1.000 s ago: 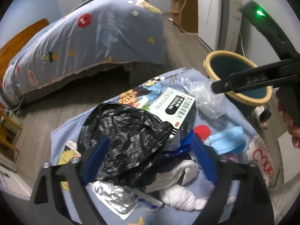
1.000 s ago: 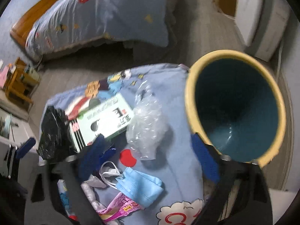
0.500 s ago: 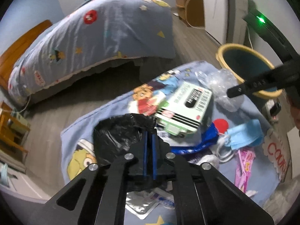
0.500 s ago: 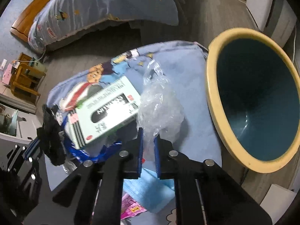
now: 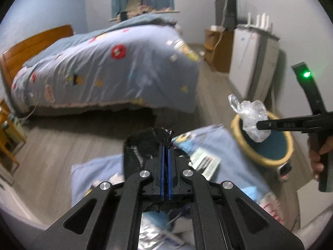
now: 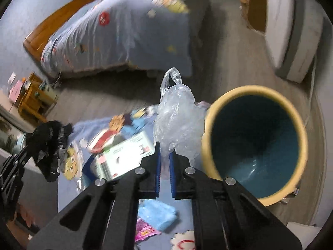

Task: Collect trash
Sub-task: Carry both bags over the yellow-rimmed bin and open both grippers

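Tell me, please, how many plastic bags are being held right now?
2. The black bag is clamped in the left gripper above the cloth. The clear bag is clamped in the right gripper beside the bin. Clutter may hide others.

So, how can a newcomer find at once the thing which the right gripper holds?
Find the round bin with a yellow rim and dark teal inside, beside the blue cartoon cloth. Left of its rim, the right gripper pinches a crumpled clear plastic bag. It is the only transparent item.
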{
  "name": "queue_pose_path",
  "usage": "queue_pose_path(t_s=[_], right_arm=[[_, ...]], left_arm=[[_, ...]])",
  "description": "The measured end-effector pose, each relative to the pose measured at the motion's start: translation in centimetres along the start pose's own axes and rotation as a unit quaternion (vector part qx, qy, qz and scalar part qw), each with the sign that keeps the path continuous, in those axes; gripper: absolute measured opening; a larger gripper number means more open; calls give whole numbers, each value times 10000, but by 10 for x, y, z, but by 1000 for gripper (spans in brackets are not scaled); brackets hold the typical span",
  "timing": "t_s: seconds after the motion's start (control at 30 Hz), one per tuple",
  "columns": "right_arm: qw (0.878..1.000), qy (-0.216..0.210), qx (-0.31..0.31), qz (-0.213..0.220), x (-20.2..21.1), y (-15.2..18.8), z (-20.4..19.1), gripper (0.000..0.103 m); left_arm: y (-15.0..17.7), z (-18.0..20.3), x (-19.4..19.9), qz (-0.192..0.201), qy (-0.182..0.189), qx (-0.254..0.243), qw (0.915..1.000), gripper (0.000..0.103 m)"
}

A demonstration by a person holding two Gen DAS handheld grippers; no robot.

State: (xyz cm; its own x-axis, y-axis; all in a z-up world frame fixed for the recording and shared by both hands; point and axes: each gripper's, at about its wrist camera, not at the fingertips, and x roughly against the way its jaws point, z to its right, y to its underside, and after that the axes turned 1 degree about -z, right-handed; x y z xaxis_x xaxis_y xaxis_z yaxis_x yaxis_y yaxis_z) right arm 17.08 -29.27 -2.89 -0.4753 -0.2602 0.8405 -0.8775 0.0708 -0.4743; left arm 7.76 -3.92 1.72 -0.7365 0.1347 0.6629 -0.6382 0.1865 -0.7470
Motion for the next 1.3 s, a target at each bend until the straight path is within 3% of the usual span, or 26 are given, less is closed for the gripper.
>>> queue_pose_path(t_s=[0.2, 0.37, 0.57, 0.77, 0.83, 0.87, 0.97, 1.03, 1.1, 1.2, 1.3], right_arm=[[9965, 592, -589, 6, -5, 0, 68, 7], [9909, 878, -1012, -109, -13, 9, 117, 7], [9857, 960, -1359, -270, -25, 18, 152, 7], [9833, 1008, -1471, -348, -33, 22, 162, 8], [9824, 1037, -1507, -368, -32, 25, 163, 10], [9821, 1051, -1523, -363, -33, 25, 165, 17], [9820, 1086, -1514, -318, -30, 27, 164, 43], [9821, 1083, -1507, -310, -30, 27, 164, 45], [9821, 1094, -1500, -302, -29, 27, 163, 51], [9825, 1135, -1451, -283, -28, 26, 162, 64], [9828, 1157, -1428, -205, -25, 26, 160, 83]], left_arm=[[-33, 63, -18, 122, 743, -332, 9966, 3], [-46, 117, -56, -79, 1454, -468, 9882, 4], [-48, 165, -104, -376, 1931, -673, 9781, 4], [-49, 193, -134, -546, 2158, -920, 9706, 4], [-51, 197, -139, -575, 2204, -955, 9690, 10], [-51, 199, -140, -570, 2205, -970, 9689, 12], [-55, 199, -141, -490, 2189, -971, 9696, 30], [-55, 198, -138, -427, 2160, -947, 9709, 47], [-55, 194, -135, -378, 2134, -921, 9719, 55], [-56, 184, -128, -322, 2060, -811, 9747, 67], [-55, 170, -119, -233, 1878, -712, 9793, 88]])
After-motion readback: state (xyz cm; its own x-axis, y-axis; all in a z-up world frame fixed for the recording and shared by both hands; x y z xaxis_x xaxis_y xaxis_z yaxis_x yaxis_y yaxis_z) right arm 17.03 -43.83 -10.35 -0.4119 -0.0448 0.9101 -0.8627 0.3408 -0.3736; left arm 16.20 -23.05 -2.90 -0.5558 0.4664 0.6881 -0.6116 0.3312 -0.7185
